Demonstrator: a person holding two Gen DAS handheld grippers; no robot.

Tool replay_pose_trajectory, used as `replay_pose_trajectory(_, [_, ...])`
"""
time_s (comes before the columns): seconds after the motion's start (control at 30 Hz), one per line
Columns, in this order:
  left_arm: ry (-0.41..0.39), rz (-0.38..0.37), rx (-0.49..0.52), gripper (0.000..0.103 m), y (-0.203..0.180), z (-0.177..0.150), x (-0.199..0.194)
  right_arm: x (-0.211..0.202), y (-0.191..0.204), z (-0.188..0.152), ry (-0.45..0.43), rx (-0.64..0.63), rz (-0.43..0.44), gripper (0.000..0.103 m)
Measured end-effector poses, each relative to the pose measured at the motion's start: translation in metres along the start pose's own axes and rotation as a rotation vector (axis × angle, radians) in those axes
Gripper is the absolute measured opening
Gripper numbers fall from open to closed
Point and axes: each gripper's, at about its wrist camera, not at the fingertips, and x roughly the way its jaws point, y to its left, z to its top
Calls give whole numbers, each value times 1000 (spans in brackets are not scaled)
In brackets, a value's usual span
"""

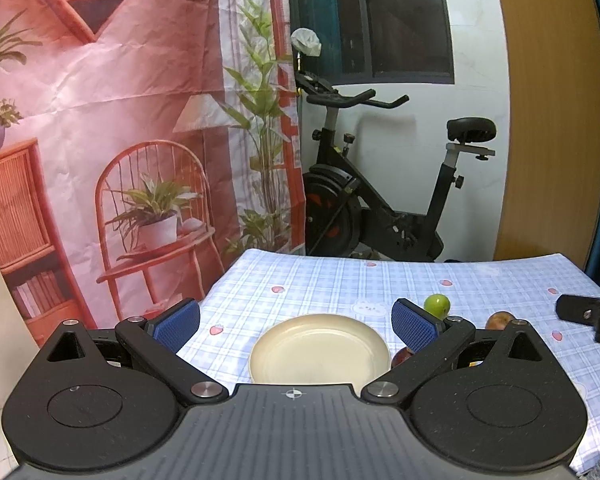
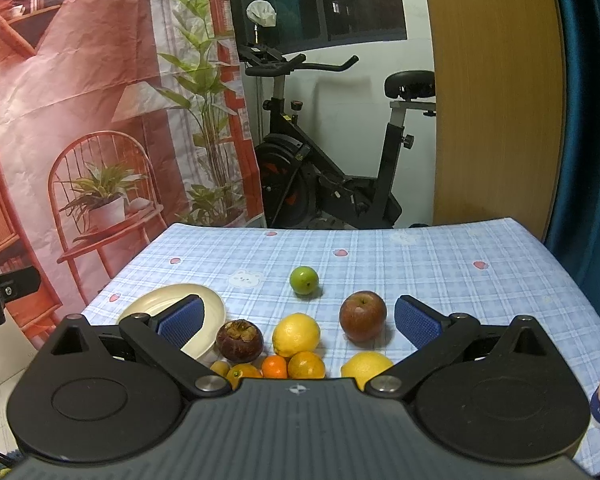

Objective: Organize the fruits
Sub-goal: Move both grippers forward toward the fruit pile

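- A table draped in a blue-and-white checked cloth (image 2: 380,264) with small pink fruit prints is filling the lower half of both views.
- The left gripper (image 1: 296,326) is hovering with its blue-padded jaws spread wide and holding nothing; a cream plate (image 1: 320,348) is sitting empty on the cloth between them, at lower centre.
- The right gripper (image 2: 299,322) is likewise gaping open and empty above a cluster of fruit.
- In the right wrist view, a green lime (image 2: 303,280) is lying alone at centre, a red apple (image 2: 362,316) is sitting to its lower right, and a dark mangosteen (image 2: 239,341) is resting just beside the plate's rim.
- Two lemons (image 2: 296,334) and several small oranges (image 2: 306,365) are crowding the bottom centre, partly hidden by the gripper body.
- Behind the table, a black exercise bike (image 2: 332,168) is standing against a white wall under a dark window.
- A creased backdrop (image 2: 100,100) printed with a red chair and potted plants is hanging at left; a wooden panel (image 2: 496,100) and teal curtain (image 2: 588,120) are standing at right.
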Motion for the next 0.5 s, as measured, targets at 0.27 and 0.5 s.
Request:
replay_pose_trajectory(0.27, [-39, 28, 56, 98, 5, -2, 28, 25, -21, 3, -126, 21, 106, 103])
replay_pose_trajectory(0.5, [-38, 34, 69, 89, 2, -9, 56, 69, -41, 1, -108, 105, 191, 103])
